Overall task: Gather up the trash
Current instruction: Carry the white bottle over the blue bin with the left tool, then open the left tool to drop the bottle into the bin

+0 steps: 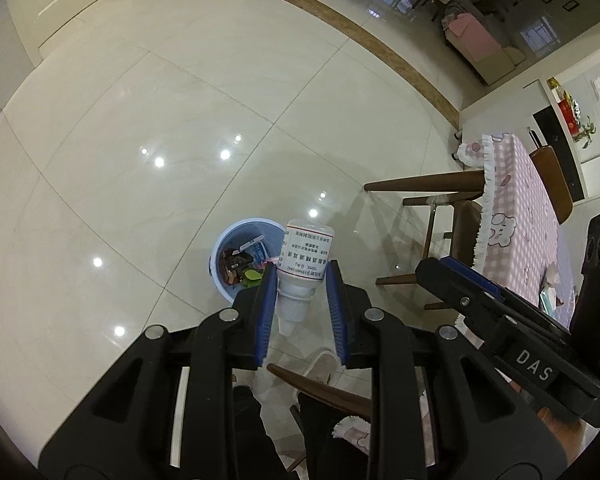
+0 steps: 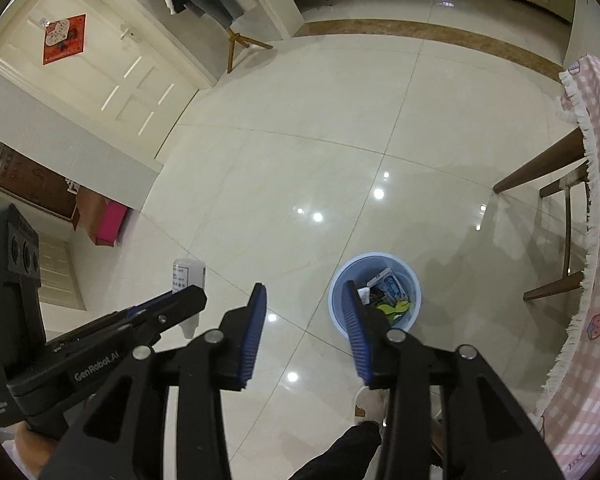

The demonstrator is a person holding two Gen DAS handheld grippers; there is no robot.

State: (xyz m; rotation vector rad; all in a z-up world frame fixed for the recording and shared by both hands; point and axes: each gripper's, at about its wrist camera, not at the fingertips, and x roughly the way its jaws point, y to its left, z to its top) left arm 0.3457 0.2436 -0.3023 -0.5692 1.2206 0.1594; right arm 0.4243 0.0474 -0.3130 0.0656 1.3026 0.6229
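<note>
Two fisheye views look down at a glossy cream tiled floor [image 2: 308, 152] in a home. The left hand-held gripper [image 1: 302, 304] holds a small white plastic bottle [image 1: 306, 260] with a printed label, pinched between its blue pads near the bottle's neck, cap pointing back toward the camera. In the right wrist view the same bottle [image 2: 188, 280] shows past the tip of the left tool, up in the air and off to the left of the bin rather than over it.

A pale blue round trash bin [image 1: 236, 292] stands on the floor below. It already holds several scraps: a wrapper, something green, brown bits. In the left view the bottle overlaps the bin's right rim, though how far above it hangs cannot be judged.

The right hand-held gripper [image 2: 306, 332] is spread wide and holds nothing; the bin [image 2: 340, 312] appears just behind its right finger.

A surface with a pink checked, fringed cloth [image 2: 596, 320] stands to the right, with wooden chair legs beside it.

The task looks well under way: some trash is binned, and this bottle is lifted but not yet dropped. Whether more trash remains elsewhere is not shown.
</note>
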